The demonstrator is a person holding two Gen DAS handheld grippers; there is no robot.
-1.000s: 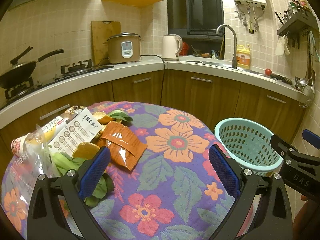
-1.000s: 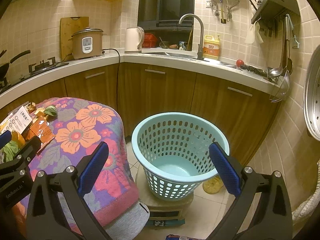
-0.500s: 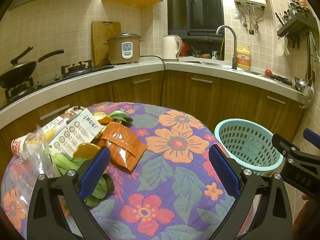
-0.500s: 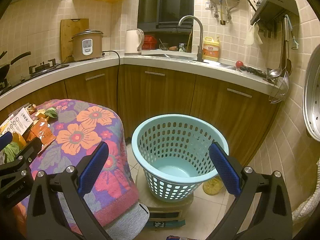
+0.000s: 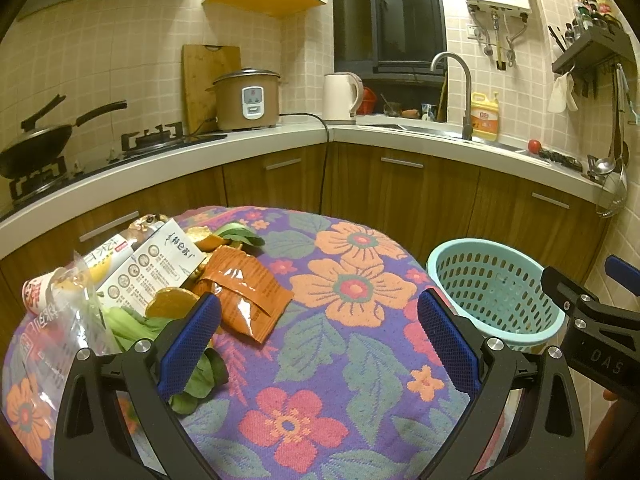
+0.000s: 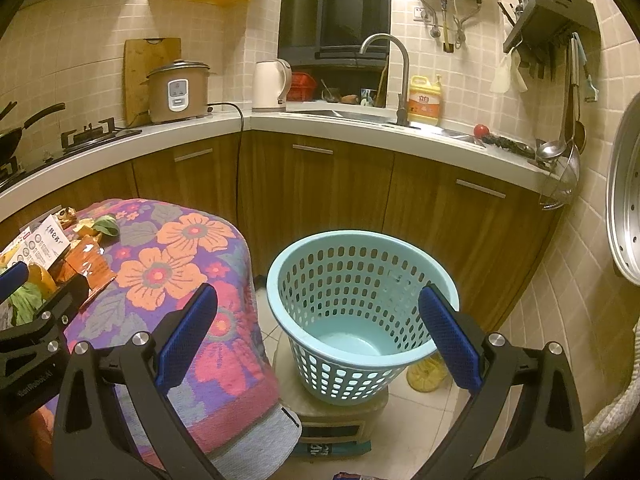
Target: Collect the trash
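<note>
- Your left tool (image 5: 318, 322) hangs over the flowered cloth (image 5: 352, 288) with its blue pads wide apart and nothing between them.
- Your right tool (image 6: 318, 322) is also spread wide and empty; it faces the basket (image 6: 362, 240), which stands on a low box on the floor just beside the cloth-covered counter.
- The trash is all on the left part of the cloth, in one loose heap: an orange wrapper (image 5: 244, 292), a white printed packet (image 5: 154, 264), a clear plastic bag (image 5: 60, 316), green leaves (image 5: 132, 324) and orange peel (image 5: 172, 300).
- The wrapper lies nearest your left tool, just ahead of its left pad, but nothing touches it yet.
- Through the right camera the basket's inside shows only its bare blue bottom, so by my reading nothing has been collected so far.
- I judge the task to be at its very start: every piece is left to pick up and drop in the basket.
- The wrapper looks the easiest first grab, as it lies flat and on top at the edge of the heap.
- The bag and the leaves are limp and tangled together, so expect them to drag neighbours along.
</note>
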